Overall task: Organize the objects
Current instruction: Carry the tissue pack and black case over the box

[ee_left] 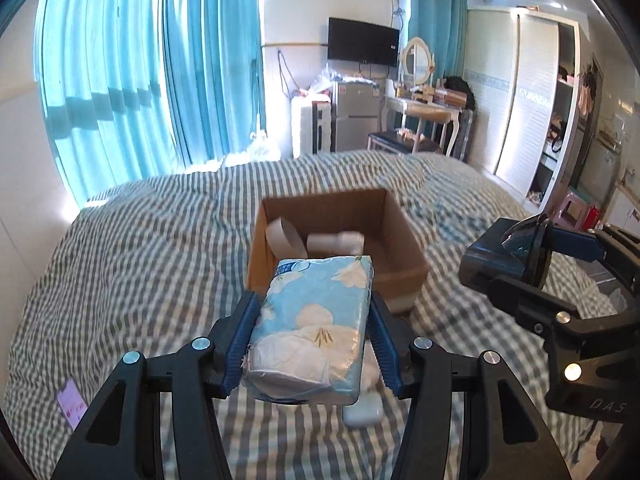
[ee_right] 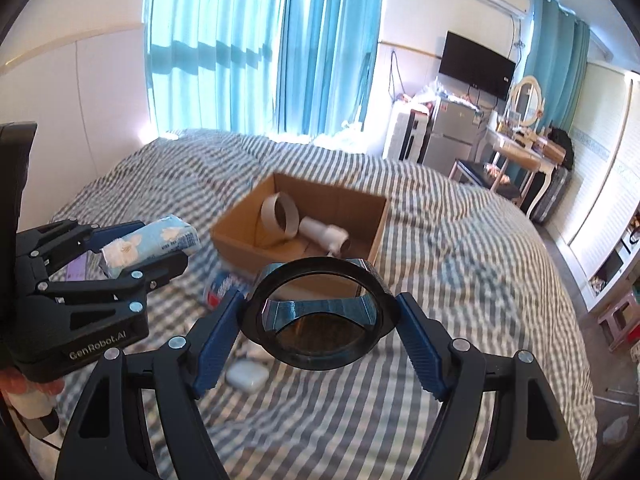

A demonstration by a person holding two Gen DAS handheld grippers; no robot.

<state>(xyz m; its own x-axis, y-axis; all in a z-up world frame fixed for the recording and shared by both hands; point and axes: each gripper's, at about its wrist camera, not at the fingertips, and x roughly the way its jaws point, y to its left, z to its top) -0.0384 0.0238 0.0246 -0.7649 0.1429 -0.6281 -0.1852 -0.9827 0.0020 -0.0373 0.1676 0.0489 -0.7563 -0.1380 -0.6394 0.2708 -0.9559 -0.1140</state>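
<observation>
Left wrist: left gripper (ee_left: 312, 336) clamps tissue pack (ee_left: 312, 320), long axis toward box (ee_left: 400, 256); right gripper (ee_right: 320, 320) clamps black ring (ee_right: 320, 312).

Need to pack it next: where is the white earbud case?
The white earbud case lies on the striped bed, below the held tissue pack, short of the cardboard box.

The left gripper (ee_right: 132, 258) carries white lettering on its black body reading "GenRobot.AI". In the left wrist view, the right gripper (ee_left: 516, 246) shows the letters "DAS" on its black frame, cut off at the picture's edge. The tissue pack (ee_left: 310, 326) has small blue print near its far end, too blurred to read. The purple card (ee_left: 72, 402) bears faint marks, unreadable
</observation>
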